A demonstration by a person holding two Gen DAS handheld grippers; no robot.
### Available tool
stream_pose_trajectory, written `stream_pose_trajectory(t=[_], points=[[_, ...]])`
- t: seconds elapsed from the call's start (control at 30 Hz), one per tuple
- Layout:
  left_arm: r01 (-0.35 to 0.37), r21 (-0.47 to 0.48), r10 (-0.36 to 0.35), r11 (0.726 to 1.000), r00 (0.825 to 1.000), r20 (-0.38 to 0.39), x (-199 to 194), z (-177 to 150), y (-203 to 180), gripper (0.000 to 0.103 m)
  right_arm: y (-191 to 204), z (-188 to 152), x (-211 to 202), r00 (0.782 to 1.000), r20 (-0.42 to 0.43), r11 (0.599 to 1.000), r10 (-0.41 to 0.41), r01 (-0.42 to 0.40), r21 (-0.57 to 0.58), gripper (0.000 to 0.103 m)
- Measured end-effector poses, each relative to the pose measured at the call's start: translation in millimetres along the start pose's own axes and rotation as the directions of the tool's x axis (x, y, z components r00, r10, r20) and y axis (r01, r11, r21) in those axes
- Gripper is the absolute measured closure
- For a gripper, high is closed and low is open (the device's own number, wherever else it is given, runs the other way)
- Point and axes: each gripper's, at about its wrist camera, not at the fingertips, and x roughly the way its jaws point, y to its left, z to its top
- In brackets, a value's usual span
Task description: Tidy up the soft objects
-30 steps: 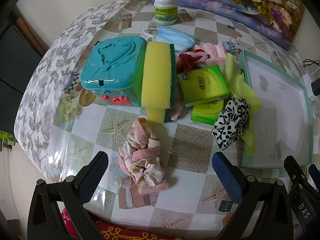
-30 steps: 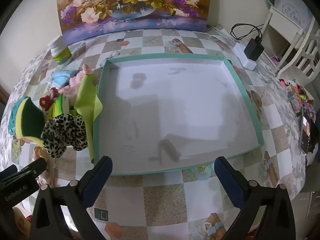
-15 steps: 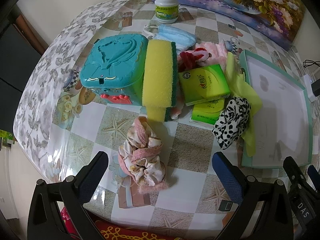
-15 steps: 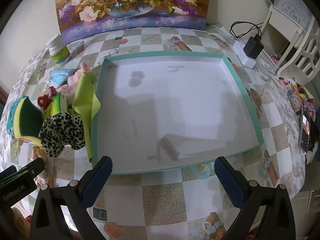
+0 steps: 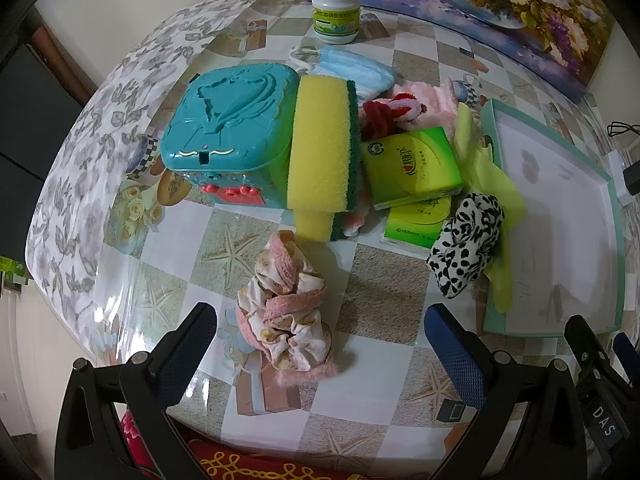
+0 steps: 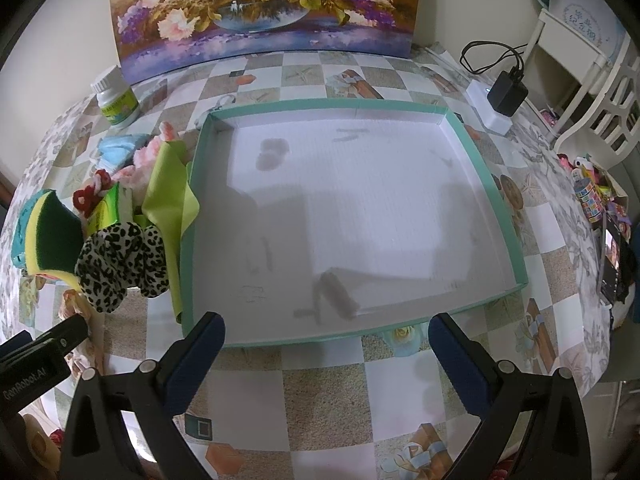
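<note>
My left gripper (image 5: 320,330) is open, its fingers either side of a pink and cream scrunchie (image 5: 286,306) lying on the table. Behind it a yellow sponge (image 5: 320,148) leans on a teal box (image 5: 228,130). A black-and-white spotted scrunchie (image 5: 466,246) lies on a lime cloth (image 5: 494,184) beside green tissue packs (image 5: 412,164). A blue mask (image 5: 352,68) and a pink and red plush item (image 5: 408,108) lie further back. My right gripper (image 6: 326,346) is open and empty in front of the teal-rimmed tray (image 6: 192,216), whose white floor holds nothing.
A white pill bottle (image 5: 335,6) stands at the back by a flower painting (image 6: 260,4). A charger and cable (image 6: 504,88) lie beyond the tray's right corner. The table edge curves away at the left (image 5: 60,208). The right gripper shows at the lower right of the left wrist view (image 5: 600,392).
The left gripper has drifted slightly back and up, so the pile sits a little lower in view. The right gripper's view has shifted slightly. Nothing was grasped or moved.
</note>
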Motion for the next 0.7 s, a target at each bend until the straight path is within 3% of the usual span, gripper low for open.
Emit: stream_pose_trajectory(t=[0.7], points=[[0.007, -0.013, -0.007, 1.000, 1.000, -0.016, -0.5, 2.7, 3.1, 0.000, 1.9, 1.1, 1.9, 1.000, -0.020, 1.000, -0.001, 0.001, -0.010, 0.000]])
